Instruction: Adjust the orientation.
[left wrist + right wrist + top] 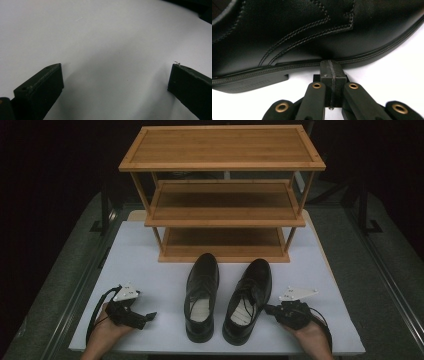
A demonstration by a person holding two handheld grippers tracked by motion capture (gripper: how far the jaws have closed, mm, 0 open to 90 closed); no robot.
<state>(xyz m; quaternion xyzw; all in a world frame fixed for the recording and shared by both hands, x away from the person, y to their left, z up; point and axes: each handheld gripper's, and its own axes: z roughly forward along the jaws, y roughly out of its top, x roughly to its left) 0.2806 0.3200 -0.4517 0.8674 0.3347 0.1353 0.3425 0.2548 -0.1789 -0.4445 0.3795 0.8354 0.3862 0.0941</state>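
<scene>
Two black leather lace-up shoes stand side by side on the white table [140, 255], toes toward the rack: the left shoe [201, 295] and the right shoe [248, 300]. A hand holds my right gripper [268, 309] low at the right shoe's outer side. In the right gripper view its jaws are shut together with nothing between them, and the tip [331, 65] sits against the shoe's [299, 32] sole edge near the heel. Another hand holds my left gripper [149, 316] left of the left shoe, apart from it. It is open [116, 67] over bare table.
A three-tier bamboo shoe rack [222, 195] stands at the back of the table, its shelves bare. The lowest shelf [222, 251] lies just beyond the shoes' toes. Dark floor and metal rails [380, 255] flank the table. Cables trail from both grippers.
</scene>
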